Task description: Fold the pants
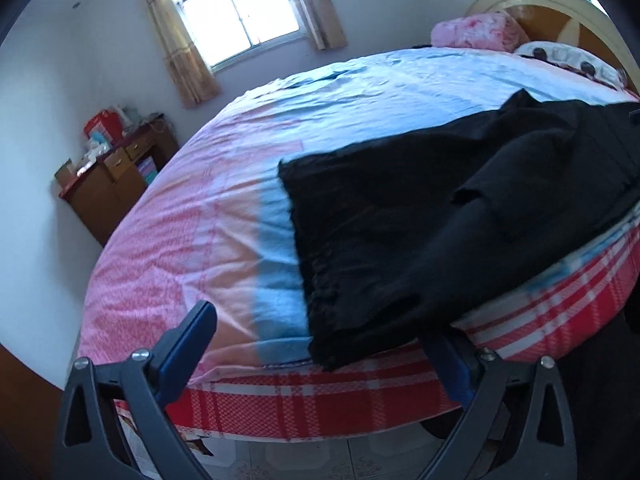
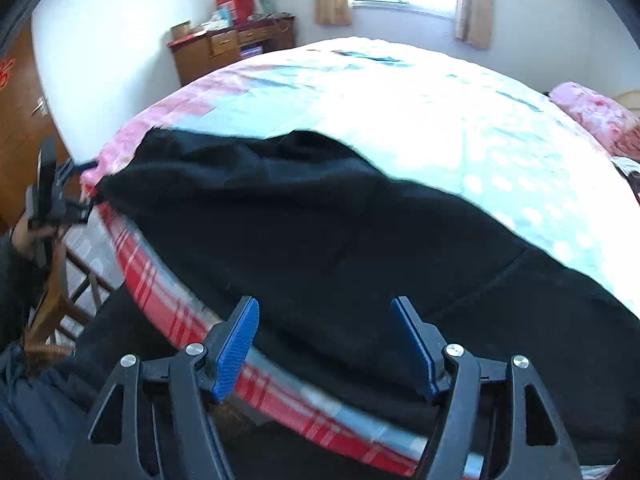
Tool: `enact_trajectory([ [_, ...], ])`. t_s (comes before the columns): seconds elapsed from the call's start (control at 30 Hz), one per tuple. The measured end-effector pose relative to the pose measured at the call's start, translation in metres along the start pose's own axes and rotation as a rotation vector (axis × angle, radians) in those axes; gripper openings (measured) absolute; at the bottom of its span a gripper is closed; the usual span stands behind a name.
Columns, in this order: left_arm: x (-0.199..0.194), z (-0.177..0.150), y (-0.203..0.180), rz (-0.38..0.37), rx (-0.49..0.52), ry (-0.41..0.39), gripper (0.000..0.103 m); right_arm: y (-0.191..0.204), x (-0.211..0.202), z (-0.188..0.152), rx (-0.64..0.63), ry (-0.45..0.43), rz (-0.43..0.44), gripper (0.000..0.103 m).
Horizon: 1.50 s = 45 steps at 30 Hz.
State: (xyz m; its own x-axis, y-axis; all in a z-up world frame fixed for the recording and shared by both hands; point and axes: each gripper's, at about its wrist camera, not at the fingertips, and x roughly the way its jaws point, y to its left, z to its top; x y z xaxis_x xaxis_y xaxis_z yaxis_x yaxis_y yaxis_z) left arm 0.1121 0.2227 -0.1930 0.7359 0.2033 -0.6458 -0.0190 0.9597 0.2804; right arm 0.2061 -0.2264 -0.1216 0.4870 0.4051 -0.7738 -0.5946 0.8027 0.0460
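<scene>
Bedroom, items left to right. Wooden cabinet [image 1: 116, 178] with clutter on top, against the far wall. Window [image 1: 236, 12] with curtains. Bed [image 1: 192, 208], pink-and-blue sheet, red checked side. Left gripper [image 1: 320, 344]: fingers spread wide, nothing pinched; the right finger sits partly under the cloth edge, contact unclear. Black pants [image 1: 400, 232] lie along the near bed edge, one end overhanging. Right gripper [image 2: 325, 344]: fingers apart above the pants, gripping nothing. Pink blanket [image 1: 476, 32] by the headboard.
</scene>
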Motion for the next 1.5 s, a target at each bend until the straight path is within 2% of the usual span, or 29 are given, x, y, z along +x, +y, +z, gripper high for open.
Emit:
enact_trajectory([
  [0.1, -0.004, -0.007, 0.012, -0.011, -0.023, -0.028, 0.102, 0.001, 0.008, 0.013, 0.024, 0.006, 0.023, 0.069],
  [0.23, -0.006, -0.003, 0.016, -0.039, -0.083, -0.069, 0.102, 0.004, 0.023, 0.042, 0.095, 0.018, 0.173, 0.069],
  [0.3, -0.007, 0.000, 0.009, -0.043, -0.052, -0.076, 0.102, 0.006, 0.038, 0.066, 0.128, 0.031, 0.231, 0.069],
  [0.43, -0.010, 0.005, 0.002, -0.047, -0.026, -0.087, 0.102, -0.004, 0.079, 0.111, 0.245, 0.084, 0.332, 0.069],
  [0.57, -0.006, 0.010, 0.002, -0.049, -0.041, -0.080, 0.102, -0.018, 0.133, 0.140, 0.342, 0.182, 0.355, 0.065],
  [0.7, -0.004, 0.016, 0.006, -0.051, -0.061, -0.086, 0.102, -0.022, 0.176, 0.151, 0.393, 0.274, 0.402, 0.049],
  [0.73, -0.003, 0.018, 0.007, -0.056, -0.073, -0.088, 0.102, -0.022, 0.183, 0.153, 0.388, 0.276, 0.394, 0.036],
  [0.77, -0.002, 0.019, 0.010, -0.064, -0.089, -0.091, 0.102, -0.020, 0.186, 0.155, 0.377, 0.276, 0.389, 0.029],
  [0.8, -0.001, 0.021, 0.012, -0.070, -0.105, -0.093, 0.102, -0.022, 0.189, 0.157, 0.376, 0.262, 0.378, 0.015],
  [0.83, 0.001, 0.023, 0.014, -0.076, -0.120, -0.097, 0.102, -0.026, 0.188, 0.159, 0.390, 0.234, 0.371, 0.011],
  [0.9, 0.007, 0.027, 0.015, -0.083, -0.128, -0.103, 0.103, -0.034, 0.181, 0.166, 0.395, 0.163, 0.353, 0.008],
  [0.97, 0.015, 0.028, 0.014, -0.085, -0.123, -0.094, 0.103, -0.037, 0.187, 0.171, 0.407, 0.162, 0.341, 0.008],
  [1.03, 0.020, 0.027, 0.011, -0.091, -0.118, -0.083, 0.103, -0.038, 0.194, 0.169, 0.397, 0.175, 0.292, 0.008],
  [1.13, 0.016, 0.018, 0.004, -0.072, -0.063, -0.080, 0.103, -0.038, 0.201, 0.167, 0.382, 0.224, 0.298, 0.009],
  [1.17, 0.014, 0.013, 0.003, -0.065, -0.039, -0.079, 0.103, -0.039, 0.196, 0.167, 0.367, 0.229, 0.293, 0.011],
  [1.2, 0.013, 0.007, 0.003, -0.070, -0.023, -0.079, 0.103, -0.040, 0.191, 0.168, 0.355, 0.236, 0.274, 0.023],
  [1.23, 0.013, 0.003, 0.004, -0.077, -0.020, -0.078, 0.103, -0.040, 0.180, 0.170, 0.328, 0.231, 0.220, 0.038],
  [1.27, 0.014, -0.001, 0.006, -0.086, -0.023, -0.079, 0.103, -0.042, 0.172, 0.170, 0.302, 0.215, 0.179, 0.042],
  [1.37, 0.016, -0.001, 0.010, -0.109, -0.059, -0.100, 0.103, -0.034, 0.143, 0.182, 0.203, 0.160, 0.025, 0.043],
  [1.4, 0.018, 0.001, 0.011, -0.113, -0.073, -0.104, 0.103, -0.022, 0.133, 0.190, 0.168, 0.128, 0.003, 0.043],
  [1.43, 0.019, 0.003, 0.011, -0.117, -0.083, -0.111, 0.103, -0.015, 0.131, 0.195, 0.148, 0.115, 0.023, 0.043],
  [1.5, 0.019, 0.008, 0.009, -0.108, -0.075, -0.125, 0.103, 0.024, 0.133, 0.210, 0.064, 0.118, 0.136, 0.043],
])
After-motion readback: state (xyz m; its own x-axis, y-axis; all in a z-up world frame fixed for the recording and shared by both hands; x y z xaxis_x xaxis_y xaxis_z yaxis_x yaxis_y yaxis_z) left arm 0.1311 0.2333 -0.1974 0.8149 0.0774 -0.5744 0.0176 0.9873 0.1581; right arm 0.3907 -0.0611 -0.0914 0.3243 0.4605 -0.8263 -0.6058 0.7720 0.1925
